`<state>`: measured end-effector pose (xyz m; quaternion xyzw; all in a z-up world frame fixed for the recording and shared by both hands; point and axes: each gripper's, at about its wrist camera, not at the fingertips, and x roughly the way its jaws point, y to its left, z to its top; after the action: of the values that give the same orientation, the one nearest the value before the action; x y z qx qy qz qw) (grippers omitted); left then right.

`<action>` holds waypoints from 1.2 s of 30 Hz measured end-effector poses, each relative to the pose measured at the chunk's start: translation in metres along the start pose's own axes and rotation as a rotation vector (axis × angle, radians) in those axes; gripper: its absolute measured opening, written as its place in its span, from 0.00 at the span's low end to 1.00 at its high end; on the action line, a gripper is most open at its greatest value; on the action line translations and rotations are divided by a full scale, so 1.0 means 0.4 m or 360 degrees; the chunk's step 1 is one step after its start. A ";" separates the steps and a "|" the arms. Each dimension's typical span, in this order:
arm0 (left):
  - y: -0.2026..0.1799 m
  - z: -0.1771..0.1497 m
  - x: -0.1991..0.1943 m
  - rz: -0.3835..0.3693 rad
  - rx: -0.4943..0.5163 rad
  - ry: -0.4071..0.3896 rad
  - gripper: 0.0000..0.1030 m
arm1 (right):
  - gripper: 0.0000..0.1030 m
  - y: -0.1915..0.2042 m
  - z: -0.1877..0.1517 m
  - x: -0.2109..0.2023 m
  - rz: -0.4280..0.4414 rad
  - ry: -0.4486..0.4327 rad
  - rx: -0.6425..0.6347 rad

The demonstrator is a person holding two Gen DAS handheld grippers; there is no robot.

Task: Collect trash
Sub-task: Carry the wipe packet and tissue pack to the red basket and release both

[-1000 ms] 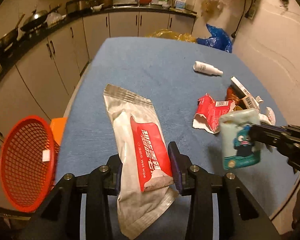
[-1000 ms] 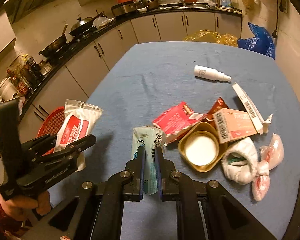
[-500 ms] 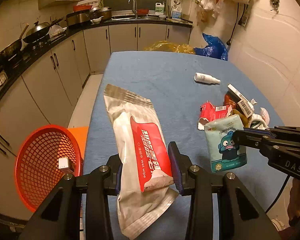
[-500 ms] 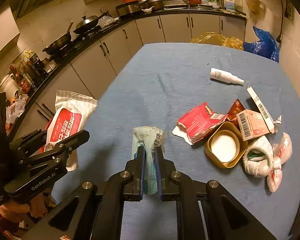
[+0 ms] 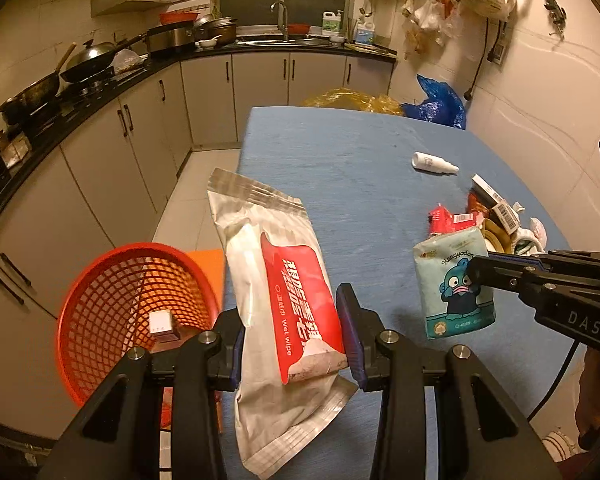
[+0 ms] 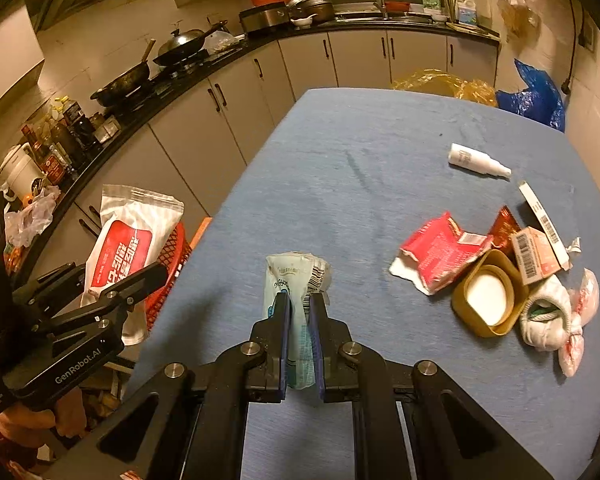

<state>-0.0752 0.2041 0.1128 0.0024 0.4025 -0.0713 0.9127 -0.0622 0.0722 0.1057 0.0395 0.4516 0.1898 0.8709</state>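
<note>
My left gripper (image 5: pixel 290 322) is shut on a white and red wet wipe pack (image 5: pixel 276 280) and holds it above the table's left edge. The pack also shows in the right wrist view (image 6: pixel 128 240). My right gripper (image 6: pixel 299 310) is shut on a pale blue tissue packet (image 6: pixel 296 280) with a cartoon fish, held above the blue table (image 6: pixel 360 160). The packet shows in the left wrist view (image 5: pixel 454 284). A red mesh basket (image 5: pixel 112 312) stands on the floor left of the table, with a small box (image 5: pixel 162 324) inside.
A pile of trash lies at the table's right: a red wrapper (image 6: pixel 440 252), a tan cup (image 6: pixel 488 296), a barcode box (image 6: pixel 534 256), white wads (image 6: pixel 548 320). A white bottle (image 6: pixel 476 160) lies farther back. Kitchen cabinets (image 5: pixel 100 152) run along the left.
Both grippers have moved left and back with their loads. The basket now shows closer under the left gripper, and the tissue packet sits nearer the wet wipe pack.
</note>
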 end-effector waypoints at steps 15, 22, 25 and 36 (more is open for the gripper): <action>0.136 -0.029 -0.038 0.0063 -0.0101 -0.0009 0.37 | 0.10 0.119 0.019 0.038 0.0053 0.0009 -0.0067; 0.205 -0.049 -0.053 0.0106 -0.0161 -0.0009 0.37 | 0.10 0.179 0.036 0.057 0.0091 0.0003 -0.0101; 0.238 -0.060 -0.058 0.0130 -0.0184 -0.0001 0.37 | 0.10 0.211 0.047 0.068 0.0119 0.0005 -0.0120; 0.362 -0.088 -0.063 0.0189 -0.0286 0.0033 0.38 | 0.10 0.362 0.105 0.149 0.0262 0.0076 -0.0197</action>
<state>-0.0989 0.3528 0.0999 -0.0548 0.4159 0.0192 0.9075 -0.0403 0.2322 0.1191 0.0179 0.4550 0.2892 0.8421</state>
